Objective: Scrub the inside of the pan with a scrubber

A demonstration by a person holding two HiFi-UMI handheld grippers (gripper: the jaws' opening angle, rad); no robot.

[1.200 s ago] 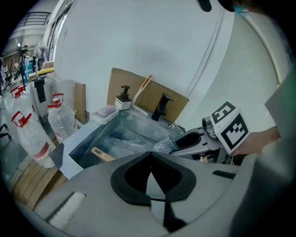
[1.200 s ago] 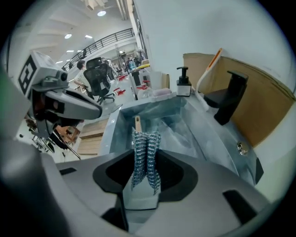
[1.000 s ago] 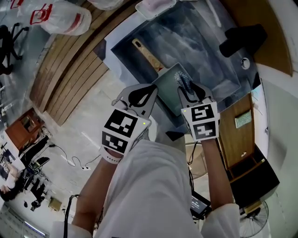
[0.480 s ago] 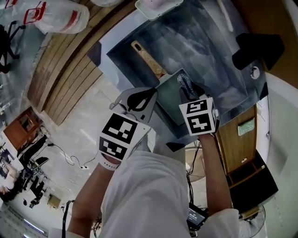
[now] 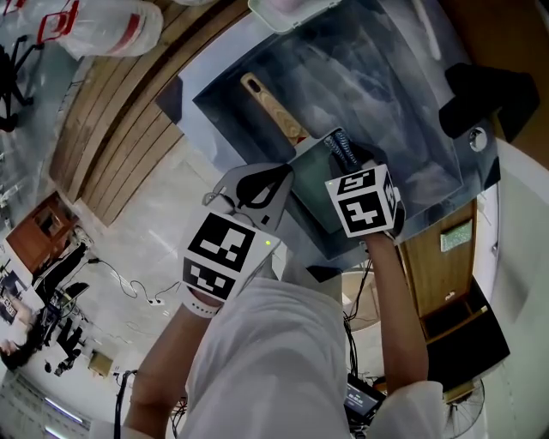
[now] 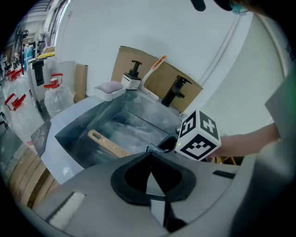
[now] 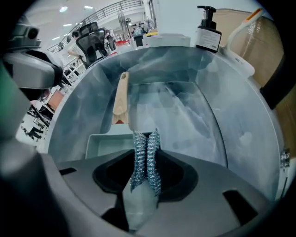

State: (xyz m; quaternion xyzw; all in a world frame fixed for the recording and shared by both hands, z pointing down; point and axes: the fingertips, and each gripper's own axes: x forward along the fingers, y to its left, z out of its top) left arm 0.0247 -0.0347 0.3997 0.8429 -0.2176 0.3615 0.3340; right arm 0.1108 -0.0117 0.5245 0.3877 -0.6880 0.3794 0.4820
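A pale square pan point(image 5: 316, 170) with a wooden handle point(image 5: 273, 110) lies in the steel sink point(image 5: 386, 77). My left gripper point(image 5: 287, 169) is at the pan's near left rim, its jaws closed together there point(image 6: 150, 155); the pan itself is hidden under them in the left gripper view, where only the handle point(image 6: 108, 144) shows. My right gripper point(image 5: 347, 157) is shut on a steel-wool scrubber point(image 5: 340, 150). In the right gripper view the scrubber point(image 7: 145, 159) stands upright between the jaws point(image 7: 146, 152), just over the pan's near edge point(image 7: 104, 141), with the handle point(image 7: 121, 99) pointing away.
A pump soap bottle point(image 7: 206, 28) and a white dish with a sponge point(image 6: 110, 90) stand behind the sink. A black tap point(image 6: 175, 92) rises at its right. Cardboard sheets point(image 6: 173, 78) lean on the wall. A plastic bag point(image 5: 103, 26) lies to the left.
The right gripper with the scrubber has edged a little farther over the pan. The left gripper has stayed at the pan's rim.
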